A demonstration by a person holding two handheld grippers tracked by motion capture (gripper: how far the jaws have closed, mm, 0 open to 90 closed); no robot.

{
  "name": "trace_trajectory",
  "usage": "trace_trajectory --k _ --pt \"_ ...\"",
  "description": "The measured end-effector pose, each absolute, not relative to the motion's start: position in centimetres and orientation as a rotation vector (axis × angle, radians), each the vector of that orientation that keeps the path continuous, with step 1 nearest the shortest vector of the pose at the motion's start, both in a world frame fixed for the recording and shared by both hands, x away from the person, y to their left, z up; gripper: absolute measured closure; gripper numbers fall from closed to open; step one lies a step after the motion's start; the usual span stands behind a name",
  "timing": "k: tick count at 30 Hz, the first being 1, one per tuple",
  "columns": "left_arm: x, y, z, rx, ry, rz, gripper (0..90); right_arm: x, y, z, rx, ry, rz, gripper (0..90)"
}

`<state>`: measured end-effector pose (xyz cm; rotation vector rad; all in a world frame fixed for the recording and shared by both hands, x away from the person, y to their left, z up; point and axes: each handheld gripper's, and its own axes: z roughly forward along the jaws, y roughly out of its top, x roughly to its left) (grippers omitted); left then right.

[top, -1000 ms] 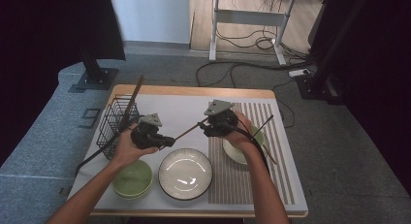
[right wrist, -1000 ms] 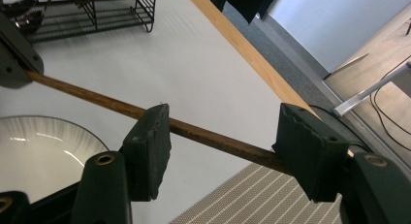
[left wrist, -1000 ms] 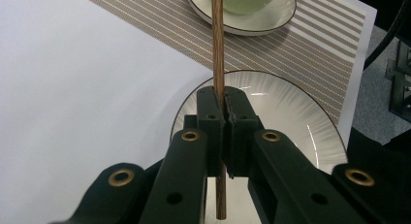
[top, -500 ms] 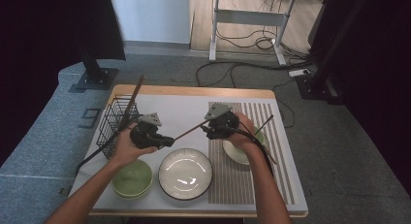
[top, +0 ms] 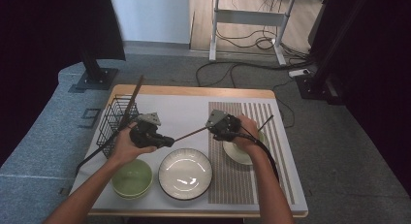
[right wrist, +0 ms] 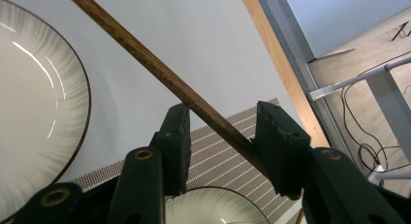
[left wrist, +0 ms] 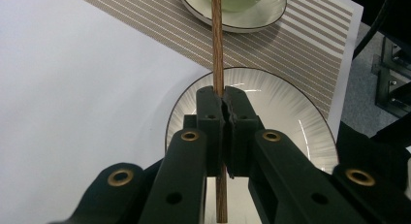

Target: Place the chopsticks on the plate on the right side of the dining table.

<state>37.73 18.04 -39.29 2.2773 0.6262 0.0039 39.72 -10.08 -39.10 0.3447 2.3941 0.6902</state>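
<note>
A long brown wooden stick runs level above the table between my two grippers. My left gripper is shut on its near end; in the left gripper view the pads pinch the stick tightly. My right gripper sits at the stick's other end. Its jaws have just been closing. In the right gripper view the stick crosses the gap of my right gripper slantwise, close against one pad, while a clear gap remains on the other side.
A white ribbed plate lies at front centre, a green bowl to its left. A black wire basket with a dark stick stands at the left. A plate with a bowl rests on the striped mat.
The right gripper's jaws have narrowed around the stick. Both hands stay nearly where they were, and the left gripper keeps its hold.
</note>
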Motion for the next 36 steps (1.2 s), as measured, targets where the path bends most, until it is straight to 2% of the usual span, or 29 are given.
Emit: trace_trajectory --k 5,6,11,16,21,22,24,26,27,36 --pt "37.8 18.2 -39.2 2.278 0.624 -0.005 86.6 39.6 -10.1 -39.3 0.298 2.403 0.658 62.7" --pt "37.8 18.3 -39.2 2.273 0.622 -0.01 86.7 39.6 -10.0 -39.5 0.243 2.426 0.62 66.4" --pt "38.1 18.7 -38.9 2.235 0.626 -0.041 86.4 39.4 -9.8 -40.0 0.167 2.467 0.576 72.9" --pt "38.4 19.5 -38.6 2.17 0.645 0.004 84.7 39.2 -9.7 -40.3 0.131 2.501 0.554 76.8" --pt "38.6 20.1 -38.0 2.091 0.677 0.113 79.1 38.8 -9.8 -40.3 0.117 2.541 0.597 81.8" --pt "38.7 20.2 -37.9 2.072 0.696 0.155 73.9 38.5 -9.8 -40.4 0.108 2.559 0.618 83.5" --pt "38.8 20.2 -37.9 2.057 0.715 0.204 71.0 38.4 -9.7 -40.7 0.104 2.578 0.626 84.6" --pt "38.9 20.2 -37.9 2.05 0.726 0.223 69.6 38.3 -9.7 -40.8 0.107 2.587 0.632 84.8" --pt "38.9 20.2 -37.9 2.045 0.733 0.235 64.5 38.3 -9.8 -41.0 0.128 2.597 0.658 84.9" --pt "38.9 20.6 -37.5 1.983 0.792 0.328 50.0 38.5 -11.0 -41.8 0.281 2.63 0.776 84.9"
